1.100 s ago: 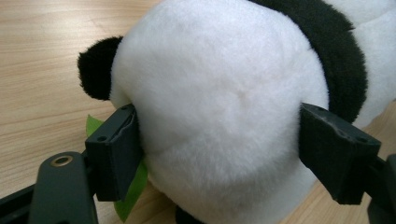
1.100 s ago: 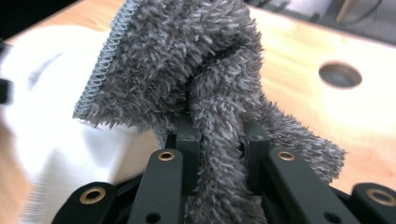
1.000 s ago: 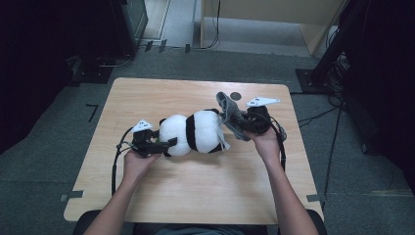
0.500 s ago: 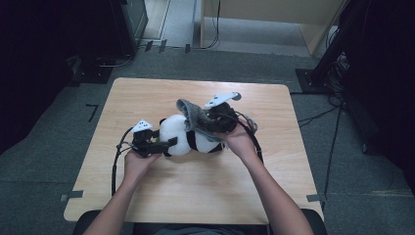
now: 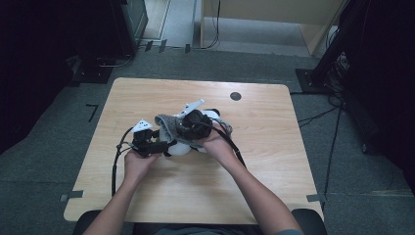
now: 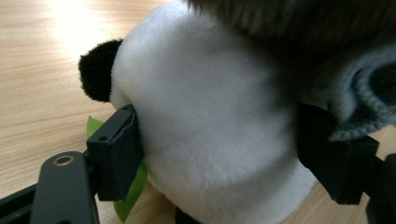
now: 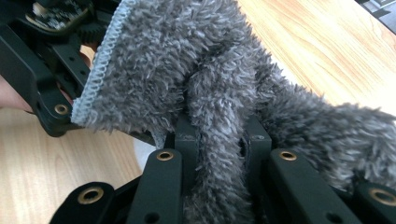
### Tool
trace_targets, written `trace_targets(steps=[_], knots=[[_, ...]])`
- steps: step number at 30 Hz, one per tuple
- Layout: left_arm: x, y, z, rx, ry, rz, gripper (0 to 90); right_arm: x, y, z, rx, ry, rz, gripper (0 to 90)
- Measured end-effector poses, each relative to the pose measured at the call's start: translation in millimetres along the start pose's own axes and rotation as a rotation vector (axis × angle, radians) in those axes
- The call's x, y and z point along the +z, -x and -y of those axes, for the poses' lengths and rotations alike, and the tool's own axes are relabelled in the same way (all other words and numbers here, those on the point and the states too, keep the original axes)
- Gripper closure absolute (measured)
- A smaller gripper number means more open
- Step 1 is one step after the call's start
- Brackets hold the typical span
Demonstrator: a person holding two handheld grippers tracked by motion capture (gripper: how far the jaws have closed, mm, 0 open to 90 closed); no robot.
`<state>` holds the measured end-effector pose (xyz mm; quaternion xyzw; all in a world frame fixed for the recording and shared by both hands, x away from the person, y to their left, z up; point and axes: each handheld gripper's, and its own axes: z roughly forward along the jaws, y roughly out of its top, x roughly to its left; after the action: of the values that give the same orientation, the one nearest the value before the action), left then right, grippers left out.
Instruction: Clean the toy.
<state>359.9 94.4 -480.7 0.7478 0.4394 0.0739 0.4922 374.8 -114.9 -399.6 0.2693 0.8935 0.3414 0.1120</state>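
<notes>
Right claw (image 7: 217, 140): jaws pinched on grey cloth (image 7: 187, 70), which drapes above and beyond them. Left claw (image 6: 219, 140): jaws wide, pressed on both flanks of plush panda (image 6: 205, 116). Green leaf (image 6: 133, 186) beneath, on tabletop (image 6: 42, 70).

Place: lab or recording room.
Evidence: bare wooden table (image 5: 274, 147) on grey carpet floor (image 5: 54, 161); dark equipment racks (image 5: 372, 58) alongside; cables (image 5: 333, 132) trailing; tape marks (image 5: 72, 196).
</notes>
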Motion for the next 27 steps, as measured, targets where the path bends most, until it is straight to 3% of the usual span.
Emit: trace_targets(steps=[4, 10, 18, 27], knots=[[0.4, 2.7, -0.6, 0.016, -0.001, -0.017, 24.7, -1.4, 4.4, 5.8, 0.011, 0.010, -0.005, 74.8], [0.3, 3.4, -1.5, 0.010, -0.009, -0.022, 30.0, -8.1, 7.0, 14.2, -0.001, 0.009, 0.007, 74.7], [0.7, 1.6, -2.2, -0.010, -0.008, -0.014, 32.7, -30.7, 15.5, 28.9, -0.013, 0.013, 0.041, 74.8], [1.2, 0.3, -2.1, -0.011, -0.004, -0.012, 32.4, -62.6, 34.7, 57.5, 0.047, 0.059, 0.075, 74.6]])
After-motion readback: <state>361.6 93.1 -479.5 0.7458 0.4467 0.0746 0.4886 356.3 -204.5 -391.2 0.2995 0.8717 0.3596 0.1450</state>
